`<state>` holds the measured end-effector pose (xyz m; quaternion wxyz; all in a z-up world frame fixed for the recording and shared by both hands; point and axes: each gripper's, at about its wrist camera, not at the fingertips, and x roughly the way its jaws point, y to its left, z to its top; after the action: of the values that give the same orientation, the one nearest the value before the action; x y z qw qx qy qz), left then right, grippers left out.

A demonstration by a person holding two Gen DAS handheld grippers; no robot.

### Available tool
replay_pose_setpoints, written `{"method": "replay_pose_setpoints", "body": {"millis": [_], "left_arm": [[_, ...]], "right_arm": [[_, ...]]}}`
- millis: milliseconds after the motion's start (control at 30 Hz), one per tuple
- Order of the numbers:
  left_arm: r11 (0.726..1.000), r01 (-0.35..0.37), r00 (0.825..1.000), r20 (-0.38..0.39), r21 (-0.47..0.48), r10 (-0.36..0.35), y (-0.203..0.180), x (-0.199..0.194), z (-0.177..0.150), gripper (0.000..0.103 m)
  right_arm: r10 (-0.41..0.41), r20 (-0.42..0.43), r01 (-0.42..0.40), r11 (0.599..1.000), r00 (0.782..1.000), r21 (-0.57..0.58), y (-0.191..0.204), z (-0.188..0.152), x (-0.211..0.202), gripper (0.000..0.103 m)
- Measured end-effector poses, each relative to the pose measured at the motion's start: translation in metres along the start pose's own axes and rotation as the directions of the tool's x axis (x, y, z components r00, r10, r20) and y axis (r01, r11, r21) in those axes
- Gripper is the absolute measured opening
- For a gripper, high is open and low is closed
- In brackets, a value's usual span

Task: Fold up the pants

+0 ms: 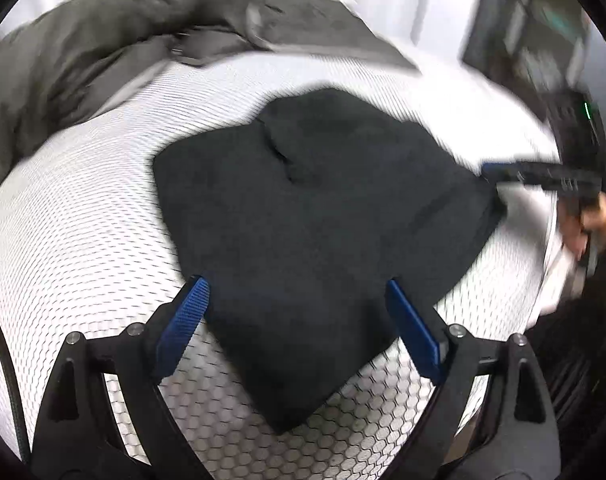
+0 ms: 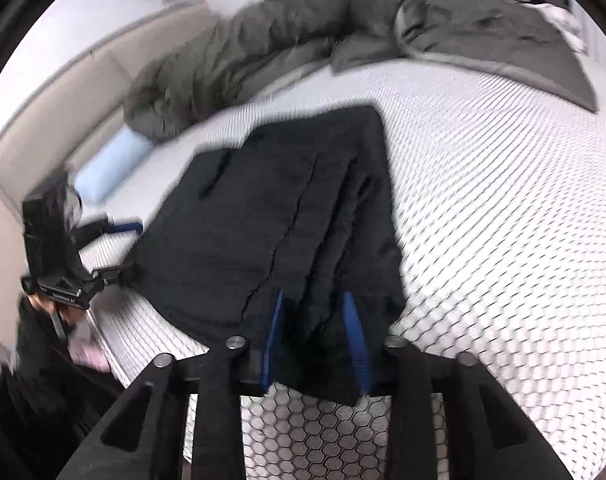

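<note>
We see a bed [image 2: 503,168] with a white honeycomb-patterned mattress cover. A rumpled grey duvet [image 2: 263,48] lies along its far edge, a pale blue pillow [image 2: 111,164] beside it. A beige headboard [image 2: 63,92] and white wall [image 2: 115,4] stand behind.

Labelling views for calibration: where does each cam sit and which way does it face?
Left wrist: on the left gripper, looking down over the folded black pants on the white mattress; right gripper and hand at right.
Right wrist: on the right gripper, jaws straddling the pants' near edge; left gripper at left.
Shared: pants, mattress, grey duvet.
</note>
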<state>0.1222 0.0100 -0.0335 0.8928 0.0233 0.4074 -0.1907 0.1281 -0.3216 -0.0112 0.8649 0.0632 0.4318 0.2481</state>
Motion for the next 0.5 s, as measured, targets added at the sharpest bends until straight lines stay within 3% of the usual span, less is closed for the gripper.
{"method": "replay_pose_setpoints", "body": {"millis": [67, 133, 200, 233, 267, 300, 333, 433, 500], "left_arm": [[0.997, -0.016, 1.000, 0.007, -0.074, 0.016, 0.017, -0.002, 0.001, 0.089], [0.987, -0.017, 0.999, -0.040, -0.162, 0.011, 0.035, 0.009, 0.000, 0.088], [0.973, -0.026, 0.995, -0.095, -0.229, 0.004, 0.049, 0.024, -0.004, 0.080], [0.967, -0.010, 0.994, -0.103, -0.256, -0.018, 0.055, 0.028, -0.005, 0.078], [0.956, 0.032, 0.994, -0.089, -0.291, -0.061, 0.061, 0.031, -0.006, 0.069], [0.951, 0.073, 0.992, -0.077, -0.301, -0.100, 0.062, 0.031, -0.005, 0.060], [0.948, 0.113, 0.988, -0.070, -0.299, -0.140, 0.063, 0.032, -0.003, 0.051], [0.952, 0.094, 0.991, -0.066, -0.291, -0.118, 0.066, 0.032, 0.006, 0.048], [0.949, 0.065, 0.994, -0.059, -0.308, -0.087, 0.073, 0.037, 0.015, 0.048]], "right_arm": [[-0.005, 0.077, 0.002, 0.999, 0.997, 0.044, -0.007, 0.004, -0.012, 0.075], [-0.021, 0.095, 0.011, 0.995, 0.995, 0.098, -0.016, 0.007, -0.012, 0.076], [-0.008, 0.079, -0.005, 0.988, 0.997, 0.157, -0.025, 0.006, 0.001, 0.076], [-0.002, 0.059, -0.008, 0.985, 0.998, 0.170, -0.026, 0.007, 0.010, 0.076], [-0.003, 0.023, -0.001, 0.985, 1.000, 0.173, -0.025, 0.008, 0.024, 0.076], [-0.002, -0.002, 0.002, 0.986, 1.000, 0.164, -0.023, 0.009, 0.033, 0.070], [0.001, -0.019, 0.001, 0.989, 1.000, 0.146, -0.018, 0.010, 0.042, 0.058], [-0.038, -0.019, 0.039, 0.996, 0.999, 0.080, 0.000, 0.014, 0.056, 0.038], [-0.068, 0.005, 0.068, 0.995, 0.998, 0.077, 0.008, 0.018, 0.060, 0.034]]}}
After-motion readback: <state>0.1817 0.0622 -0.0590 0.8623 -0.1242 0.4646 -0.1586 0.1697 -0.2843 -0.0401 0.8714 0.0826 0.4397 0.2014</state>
